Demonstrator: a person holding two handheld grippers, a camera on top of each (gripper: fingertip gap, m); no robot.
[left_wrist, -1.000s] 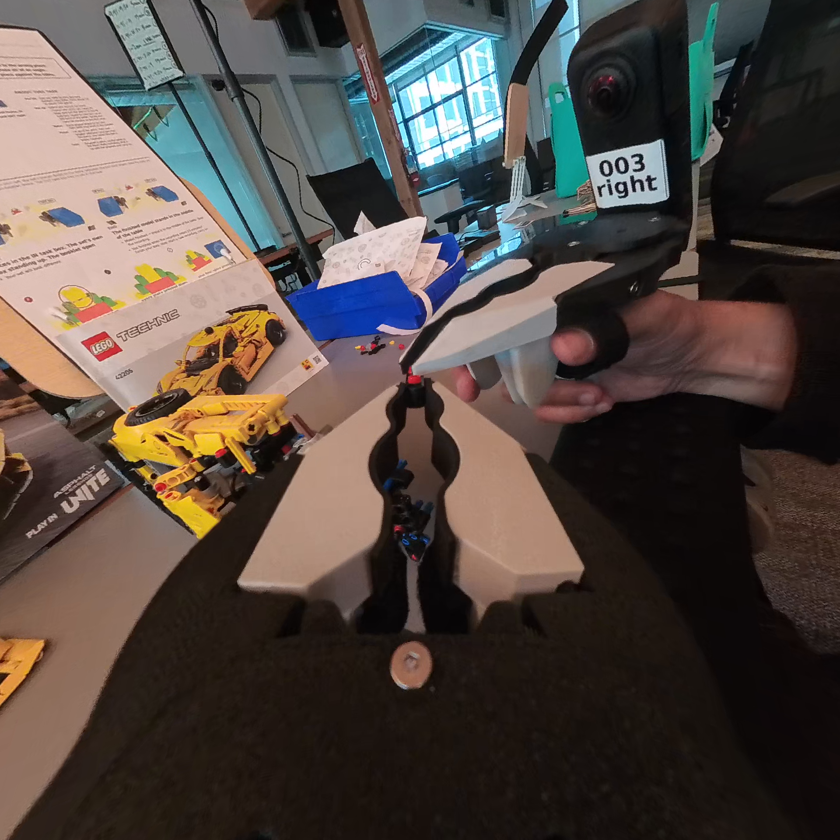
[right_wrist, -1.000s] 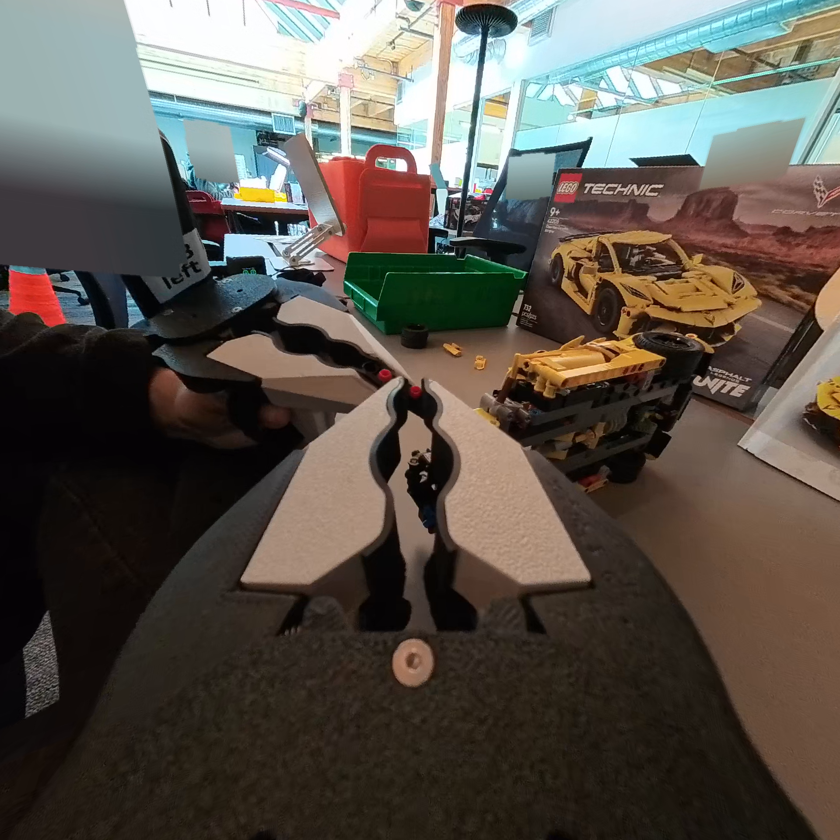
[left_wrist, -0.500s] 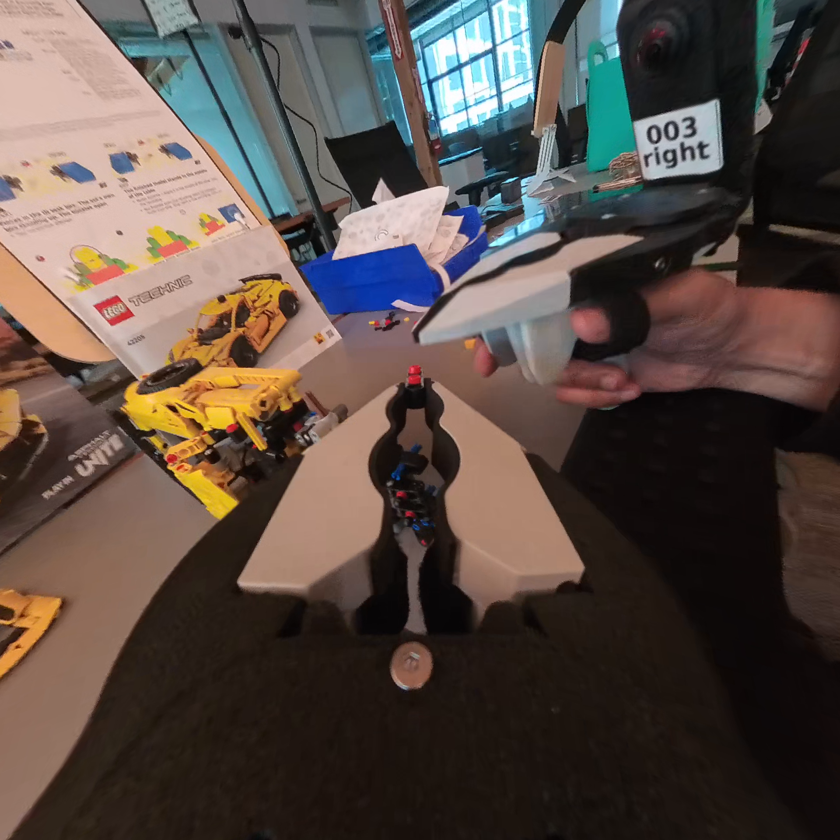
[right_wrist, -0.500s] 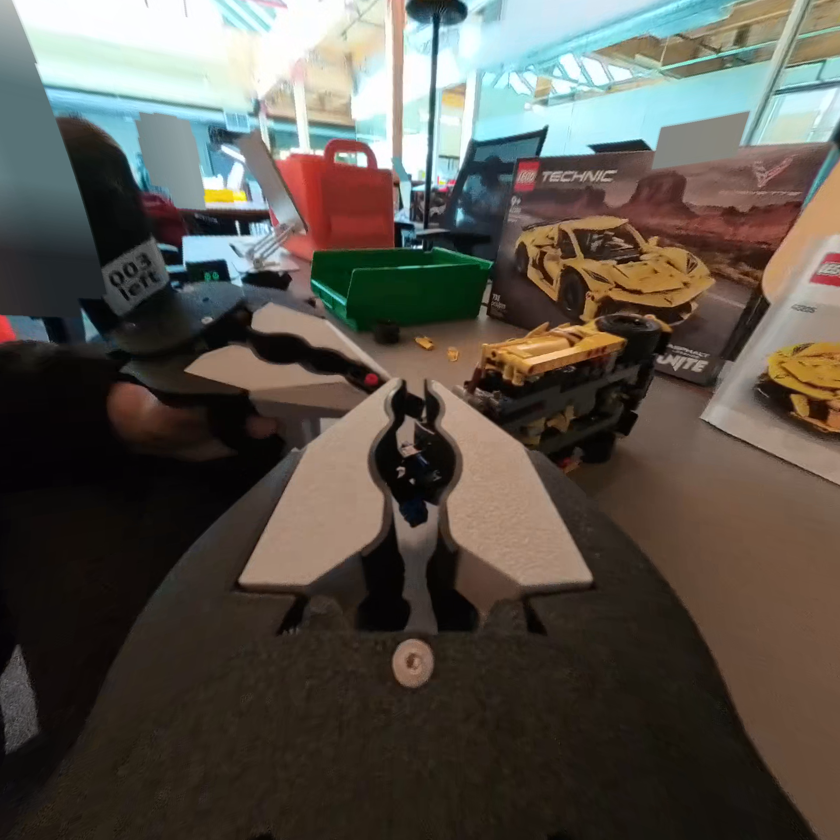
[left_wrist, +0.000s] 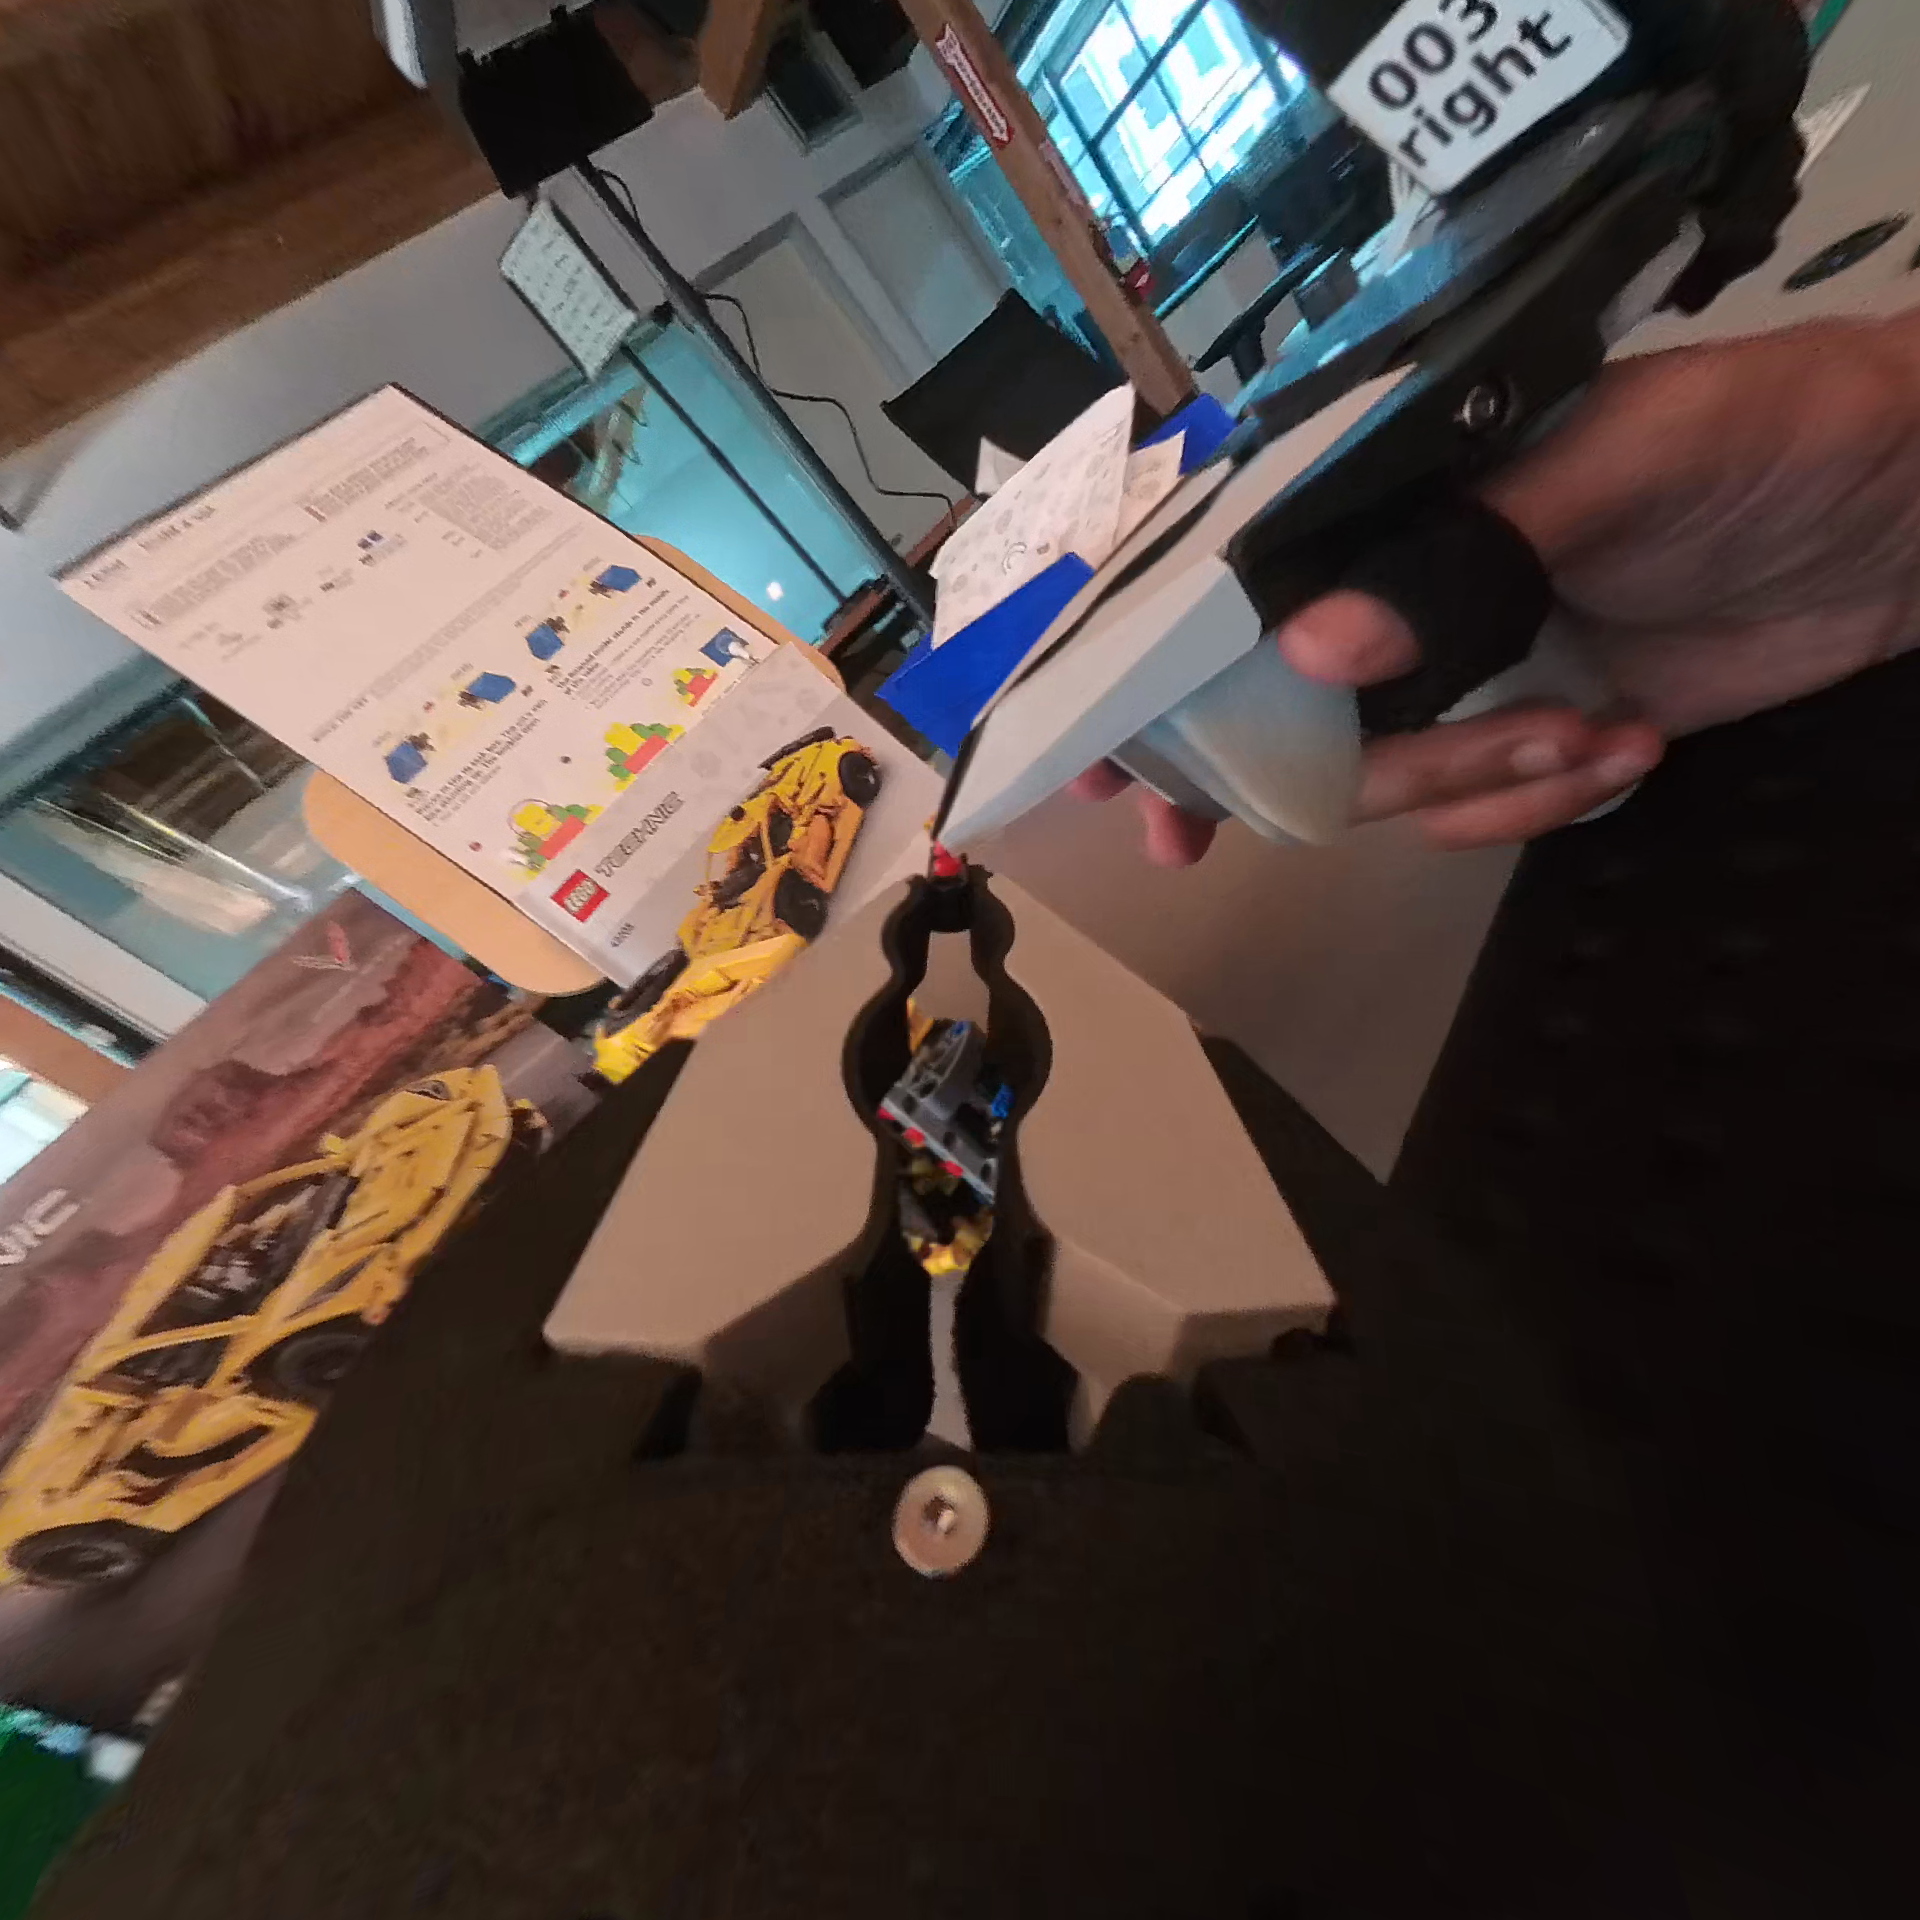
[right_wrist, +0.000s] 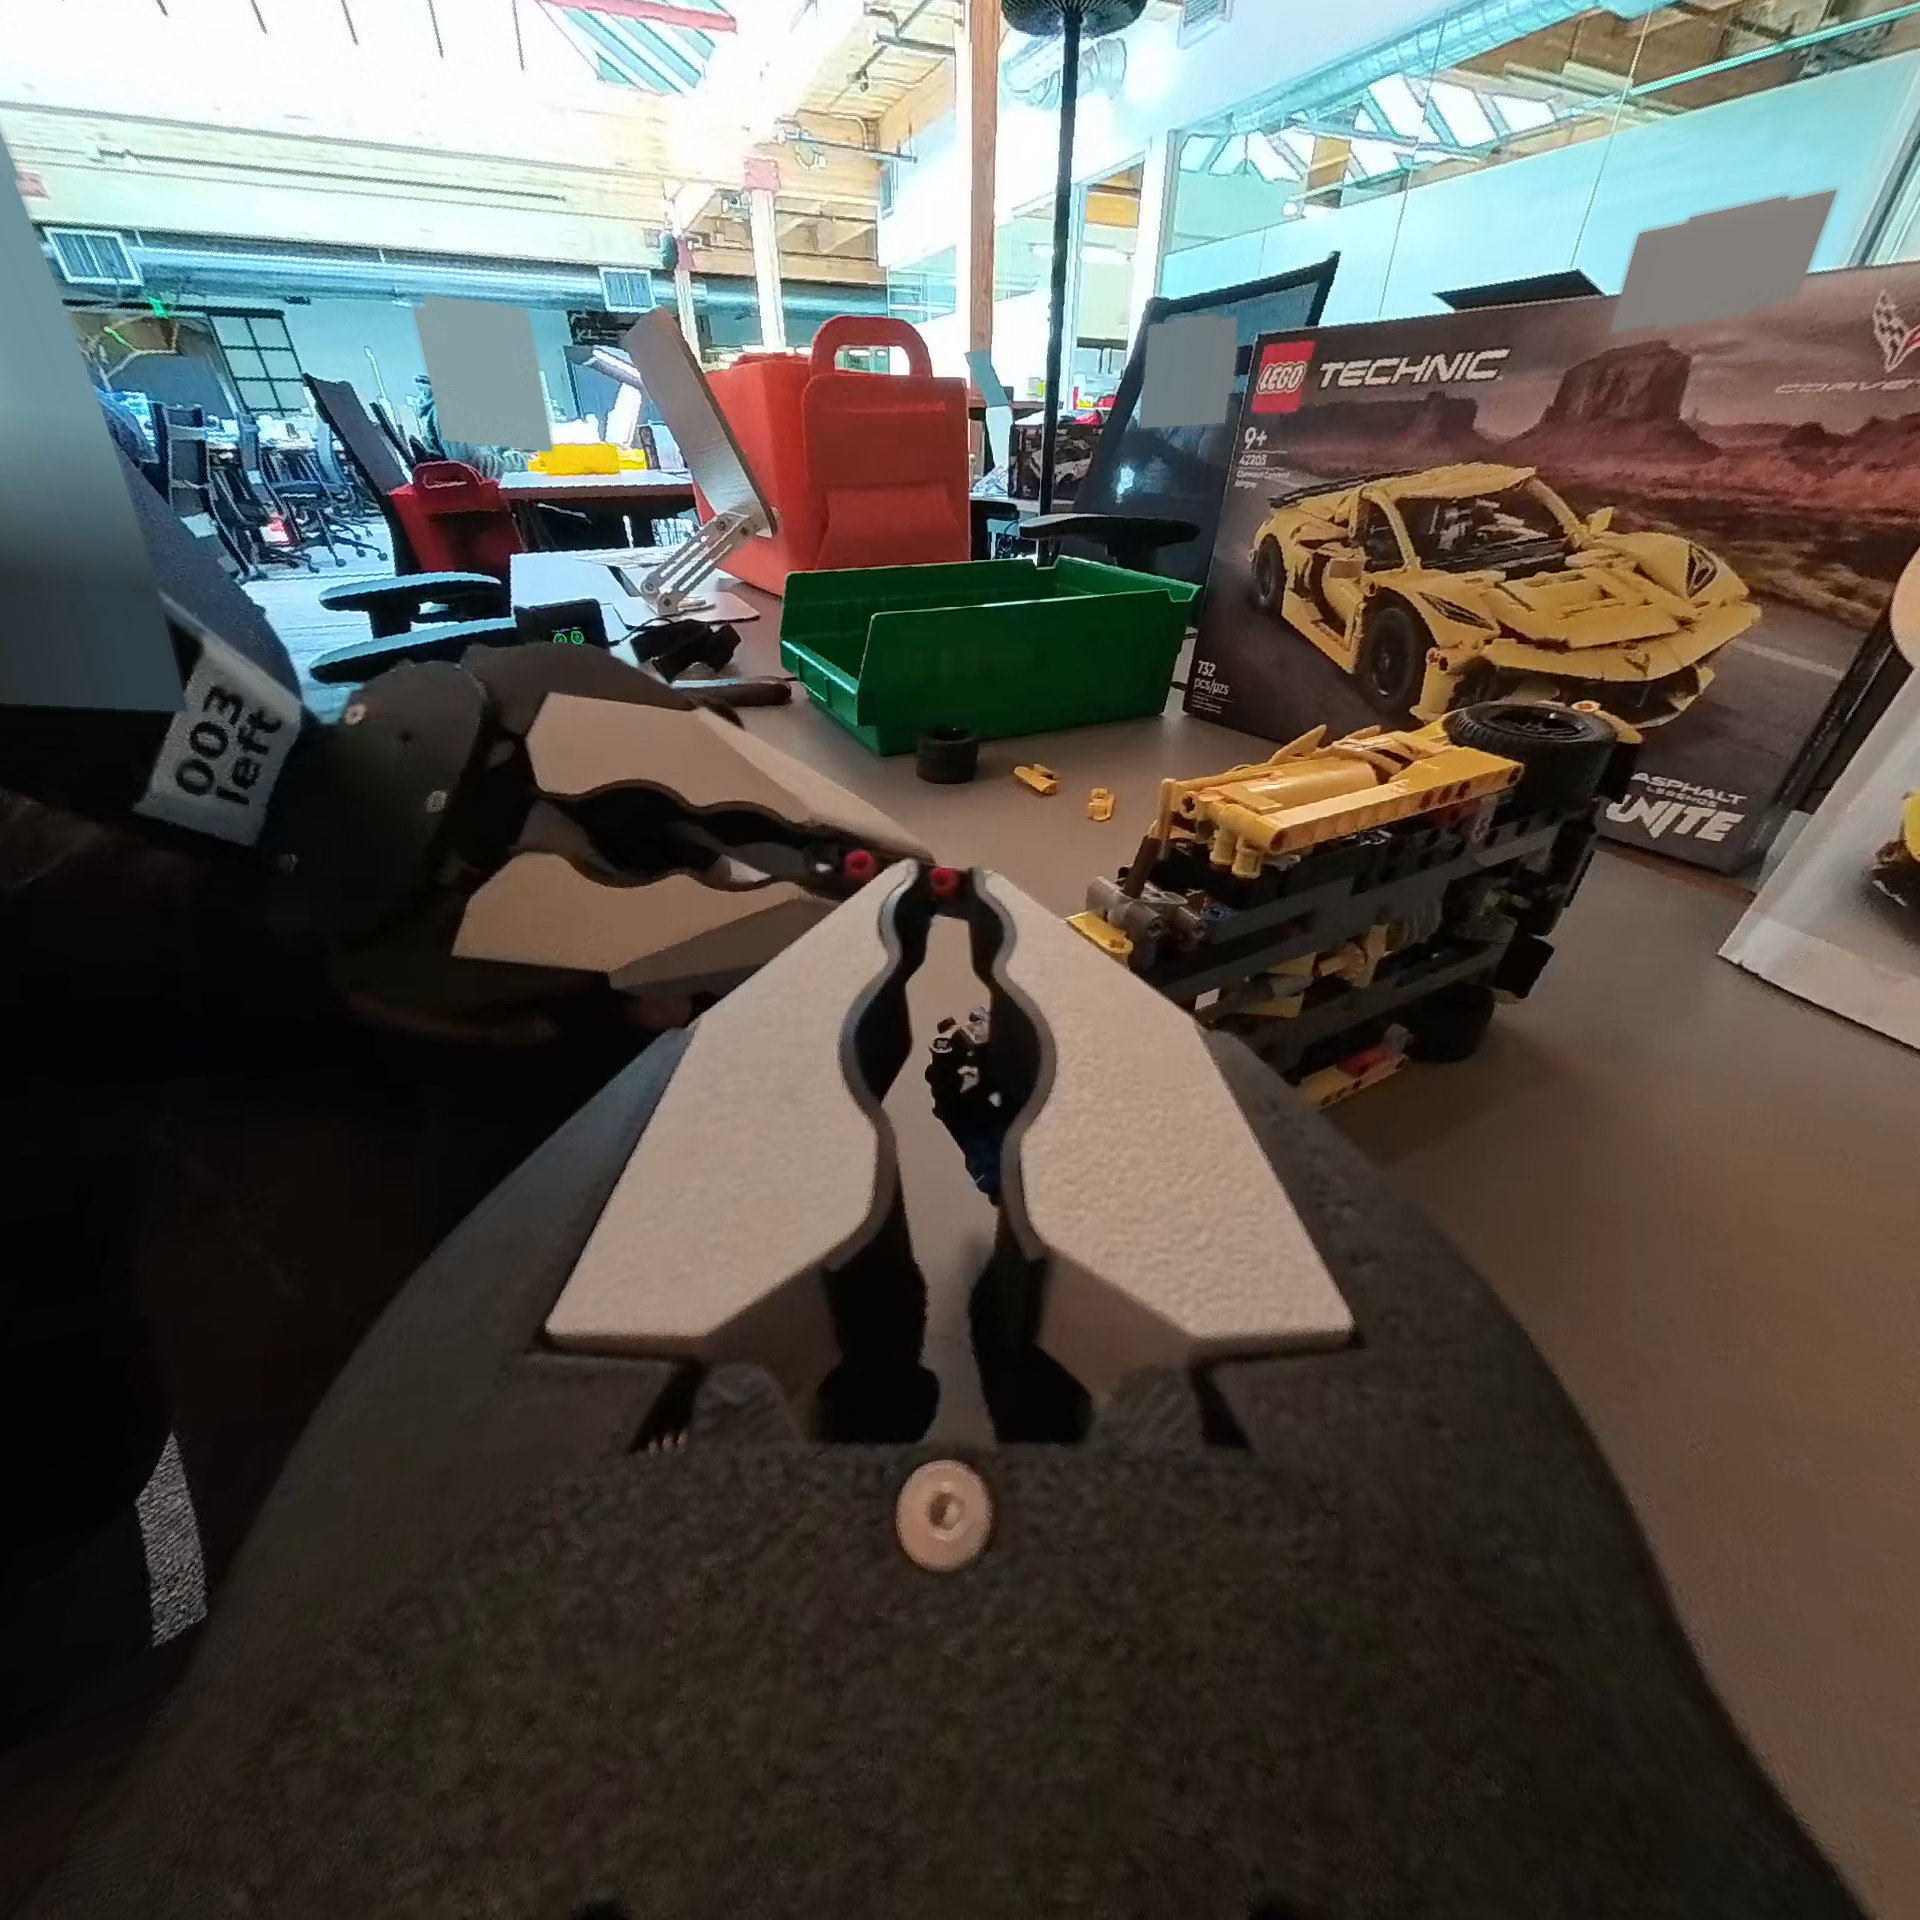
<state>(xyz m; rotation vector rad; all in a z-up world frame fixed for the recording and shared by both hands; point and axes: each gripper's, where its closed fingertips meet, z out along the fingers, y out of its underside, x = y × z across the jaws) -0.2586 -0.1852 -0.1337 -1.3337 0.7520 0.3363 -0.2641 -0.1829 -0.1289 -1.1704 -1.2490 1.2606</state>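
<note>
Your left gripper (left_wrist: 940, 883) pinching red pin (left_wrist: 943, 860); right gripper (right_wrist: 943, 883) pinching another red pin (right_wrist: 943, 881). Keep tips level, meet slowly above desk (right_wrist: 1621, 1195) edge.

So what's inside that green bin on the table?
From the right wrist view, the green bin shows only bare inner walls. Its front wall hides the floor, so small pieces could lie there unseen. A black wheel sits outside it.

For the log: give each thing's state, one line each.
left gripper: shut on a red pin.
right gripper: shut on a red pin.
yellow model car: tipped on its side.
green bin: upright.
loose black tyre: on the table.
</note>
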